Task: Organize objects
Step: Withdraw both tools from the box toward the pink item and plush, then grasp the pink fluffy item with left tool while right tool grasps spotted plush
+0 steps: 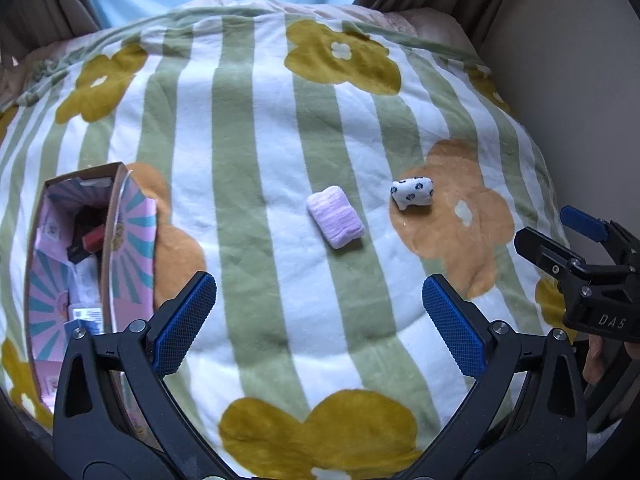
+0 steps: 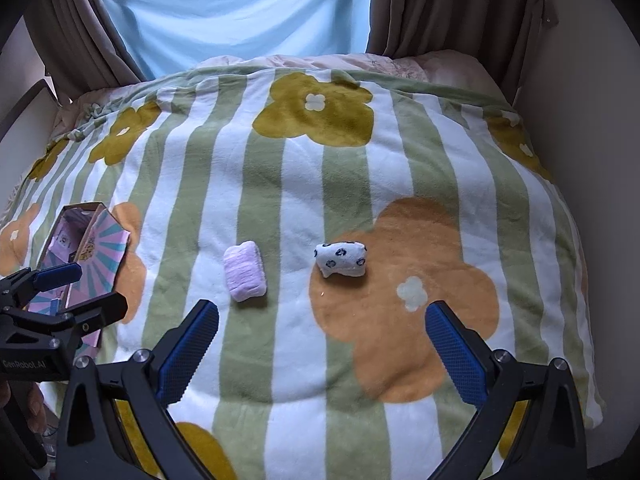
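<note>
Both grippers, left gripper (image 1: 316,324) and right gripper (image 2: 322,350), gape empty over the blanket (image 2: 280,184). Lilac sock roll (image 2: 244,271) and spotted sock roll (image 2: 341,259) lie mid-blanket, open box (image 1: 72,264) at left edge. Rolls look soft, light; pinch across the middle.

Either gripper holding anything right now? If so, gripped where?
Nothing held. Left gripper and right gripper are both open and empty; the purple roll and spotted roll lie on the blanket, untouched.

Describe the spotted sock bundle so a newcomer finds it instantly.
On the striped floral blanket, find the big orange flower. The spotted bundle lies on its upper left petal. Unlike the plain lilac roll to its left, it is white with dark blue spots.
</note>
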`<act>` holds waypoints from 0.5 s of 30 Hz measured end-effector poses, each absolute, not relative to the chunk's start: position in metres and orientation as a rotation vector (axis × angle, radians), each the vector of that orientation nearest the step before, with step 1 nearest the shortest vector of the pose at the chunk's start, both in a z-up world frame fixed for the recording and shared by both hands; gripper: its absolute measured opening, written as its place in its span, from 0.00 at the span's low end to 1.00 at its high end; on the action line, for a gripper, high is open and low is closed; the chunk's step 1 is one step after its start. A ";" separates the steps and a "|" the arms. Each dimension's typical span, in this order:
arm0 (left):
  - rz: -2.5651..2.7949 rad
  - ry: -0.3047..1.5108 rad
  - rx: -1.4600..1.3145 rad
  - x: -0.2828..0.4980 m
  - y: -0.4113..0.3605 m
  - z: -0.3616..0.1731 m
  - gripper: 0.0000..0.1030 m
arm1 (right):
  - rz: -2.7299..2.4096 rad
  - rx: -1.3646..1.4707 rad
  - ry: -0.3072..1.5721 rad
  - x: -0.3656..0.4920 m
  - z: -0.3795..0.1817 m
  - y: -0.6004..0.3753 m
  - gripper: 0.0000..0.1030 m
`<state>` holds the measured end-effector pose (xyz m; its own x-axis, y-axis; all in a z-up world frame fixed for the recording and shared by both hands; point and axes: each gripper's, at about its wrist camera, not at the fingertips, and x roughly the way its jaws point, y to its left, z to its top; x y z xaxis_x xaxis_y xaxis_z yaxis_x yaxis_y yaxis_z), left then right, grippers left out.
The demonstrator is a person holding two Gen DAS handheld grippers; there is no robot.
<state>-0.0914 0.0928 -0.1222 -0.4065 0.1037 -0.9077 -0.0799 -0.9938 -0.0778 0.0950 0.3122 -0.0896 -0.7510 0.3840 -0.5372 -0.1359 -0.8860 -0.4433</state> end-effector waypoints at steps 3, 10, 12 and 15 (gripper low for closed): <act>2.537 -0.092 -1.682 -0.120 0.104 -0.146 1.00 | 2.635 -0.922 -0.603 0.069 -0.101 0.333 0.99; 2.485 -0.150 -1.797 -0.184 0.126 -0.212 1.00 | 2.621 -0.914 -0.677 0.017 -0.138 0.369 0.99; 2.467 -0.161 -1.832 -0.198 0.129 -0.232 0.98 | 2.620 -0.917 -0.672 0.007 -0.147 0.377 0.99; 2.447 -0.165 -1.887 -0.214 0.131 -0.262 0.94 | 2.622 -0.920 -0.656 -0.007 -0.158 0.385 0.99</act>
<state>-0.2136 0.1307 -0.2616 -0.2560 0.1021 -0.9613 0.0279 -0.9932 -0.1129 -0.0069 0.3851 -0.1577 -0.7557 0.4045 -0.5150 -0.1143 -0.8558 -0.5045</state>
